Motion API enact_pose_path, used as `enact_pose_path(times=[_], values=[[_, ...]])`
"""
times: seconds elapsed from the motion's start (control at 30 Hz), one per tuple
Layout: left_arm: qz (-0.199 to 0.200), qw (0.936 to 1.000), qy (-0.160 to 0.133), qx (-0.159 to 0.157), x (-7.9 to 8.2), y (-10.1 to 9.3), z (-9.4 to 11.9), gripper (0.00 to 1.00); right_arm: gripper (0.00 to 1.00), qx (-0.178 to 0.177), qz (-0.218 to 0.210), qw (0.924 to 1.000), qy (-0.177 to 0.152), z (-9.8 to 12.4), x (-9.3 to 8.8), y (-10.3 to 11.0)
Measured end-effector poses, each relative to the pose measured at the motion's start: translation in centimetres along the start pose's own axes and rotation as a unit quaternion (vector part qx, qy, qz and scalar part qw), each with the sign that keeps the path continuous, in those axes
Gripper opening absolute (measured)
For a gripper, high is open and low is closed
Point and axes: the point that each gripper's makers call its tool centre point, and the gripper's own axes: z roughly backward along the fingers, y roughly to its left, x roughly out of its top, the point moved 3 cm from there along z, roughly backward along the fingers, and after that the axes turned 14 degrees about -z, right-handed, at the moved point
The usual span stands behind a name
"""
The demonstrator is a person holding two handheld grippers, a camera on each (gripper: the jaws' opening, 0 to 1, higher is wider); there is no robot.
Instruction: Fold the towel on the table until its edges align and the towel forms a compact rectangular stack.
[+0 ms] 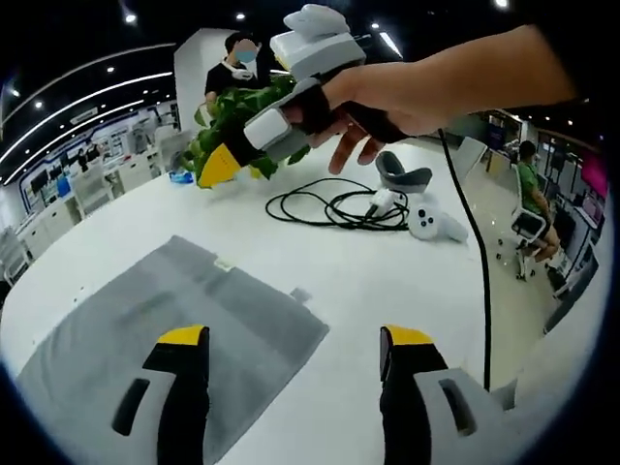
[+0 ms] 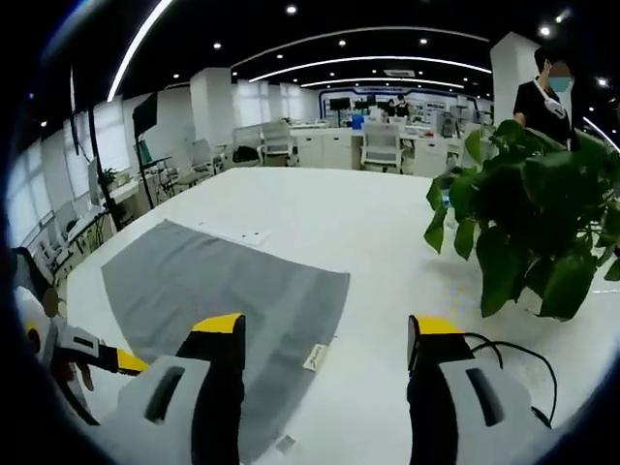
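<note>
Left tongs [image 1: 295, 347] open above grey towel [image 1: 174, 325], white table [image 1: 368, 271].

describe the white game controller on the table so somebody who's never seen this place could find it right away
Start at the big white table and find the coil of black cable past the far edge of the grey towel. The controller lies just beside that coil, next to a grey headband-like piece. It is the only small white rounded thing there, with dark buttons on its face.
</note>
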Motion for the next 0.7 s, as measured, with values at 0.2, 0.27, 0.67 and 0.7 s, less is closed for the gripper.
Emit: enact_pose_path(times=[0.2, 0.27, 0.67, 0.7], values=[[-0.013, 0.9997, 0.017, -0.011, -0.8, -0.4, -1.3, 0.62, 0.66, 0.006, -0.005, 0.9998, 0.02, -1.0, -1.7, -0.4], [-0.013, 0.9997, 0.017, -0.014, -0.9, -0.4, -1.8, 0.62, 0.64, 0.007, -0.006, 0.9996, 0.026, -1.6, -2.1, -0.6], [-0.026, 0.9987, 0.033, -0.027, -1.8, -0.5, -4.6, 0.53, 0.6, 0.003, -0.001, 1.0, 0.007, -4.7, -1.3, -1.3], [-0.027, 0.9986, 0.035, -0.029, -1.9, -0.5, -4.8, 0.52, 0.59, 0.004, 0.001, 1.0, 0.008, -5.2, -1.3, -1.3]])
